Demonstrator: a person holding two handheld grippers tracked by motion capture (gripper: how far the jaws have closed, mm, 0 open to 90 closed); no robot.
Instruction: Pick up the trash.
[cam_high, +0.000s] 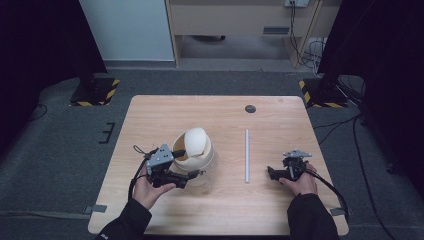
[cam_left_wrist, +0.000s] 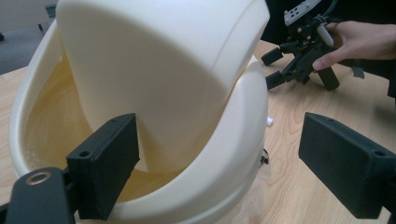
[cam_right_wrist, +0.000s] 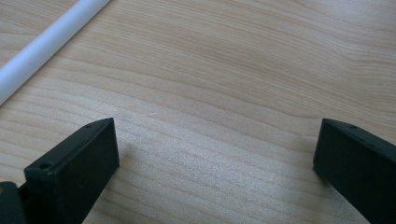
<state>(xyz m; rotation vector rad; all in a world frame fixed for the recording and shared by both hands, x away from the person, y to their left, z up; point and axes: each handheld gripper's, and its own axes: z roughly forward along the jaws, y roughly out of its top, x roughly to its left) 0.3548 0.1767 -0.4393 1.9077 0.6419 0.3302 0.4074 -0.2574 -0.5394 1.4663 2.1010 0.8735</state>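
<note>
A cream bin (cam_high: 196, 159) with a tilted swing lid (cam_high: 194, 140) stands left of the table's middle. My left gripper (cam_high: 194, 173) sits at its near side, open. In the left gripper view the left jaw is inside the bin's opening beside the lid (cam_left_wrist: 159, 70), the right jaw is outside, and the bin's rim (cam_left_wrist: 233, 158) lies between them, untouched. A white rod (cam_high: 246, 155) lies right of the bin. My right gripper (cam_high: 272, 172) rests on the table right of the rod, open, with bare wood between its jaws; the rod (cam_right_wrist: 42, 44) shows at the upper left there.
The wooden table (cam_high: 225, 117) has a small dark round disc (cam_high: 250, 108) near its far edge. In the left gripper view the right gripper (cam_left_wrist: 273, 69) and the hand holding it (cam_left_wrist: 359, 42) show beyond the bin. Dark floor surrounds the table.
</note>
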